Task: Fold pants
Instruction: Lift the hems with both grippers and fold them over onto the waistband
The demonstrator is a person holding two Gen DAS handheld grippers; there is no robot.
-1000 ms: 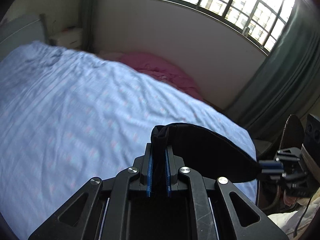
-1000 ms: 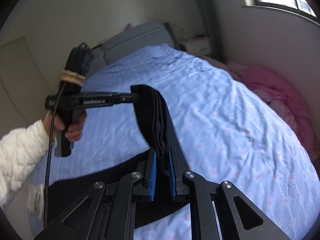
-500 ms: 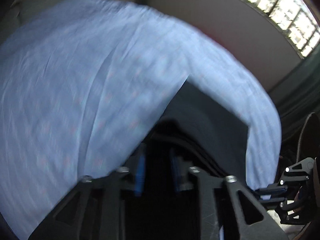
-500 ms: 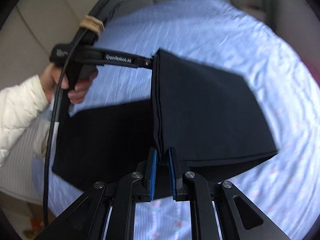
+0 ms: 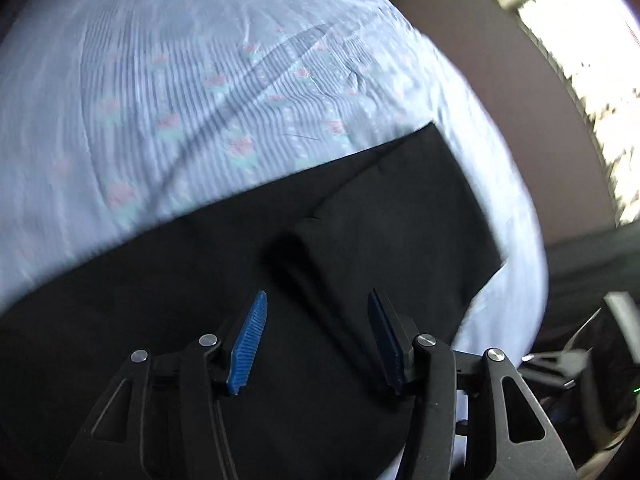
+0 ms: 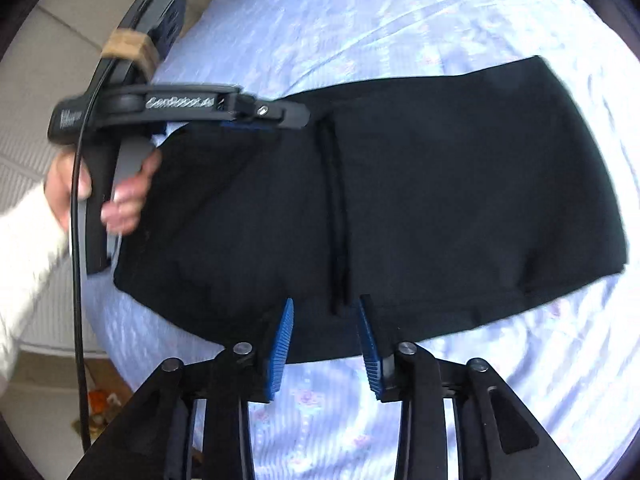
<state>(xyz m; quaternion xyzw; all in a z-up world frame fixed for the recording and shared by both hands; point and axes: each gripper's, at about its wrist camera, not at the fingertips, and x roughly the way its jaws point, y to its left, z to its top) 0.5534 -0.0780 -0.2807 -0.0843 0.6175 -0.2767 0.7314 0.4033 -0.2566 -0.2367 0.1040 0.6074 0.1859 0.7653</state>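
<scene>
Item: my left claw (image 5: 318, 338), released, blue pads (image 5: 248, 344) spread wide, nothing between them. Directly ahead of and beneath it lie the black pants (image 5: 248, 280).

Item: my right claw (image 6: 325, 338), likewise released, pads parted, tips hanging just over the near hem of the pants (image 6: 400, 200).

Item: pants, folded over on themselves, lying flat on the bed (image 6: 400, 12). In the right wrist view a doubled edge runs straight away from my right claw's gap; a second layer spreads to the right of that line.

Item: left claw as seen from the right wrist (image 6: 256, 120), at the far side of the pants and left of centre, held in my left hand (image 6: 120, 196), white sleeve (image 6: 24, 264) behind it.

Item: bedsheet (image 5: 180, 100), pale blue, striped, small pink flowers, wrinkled beyond the left claw.
</scene>
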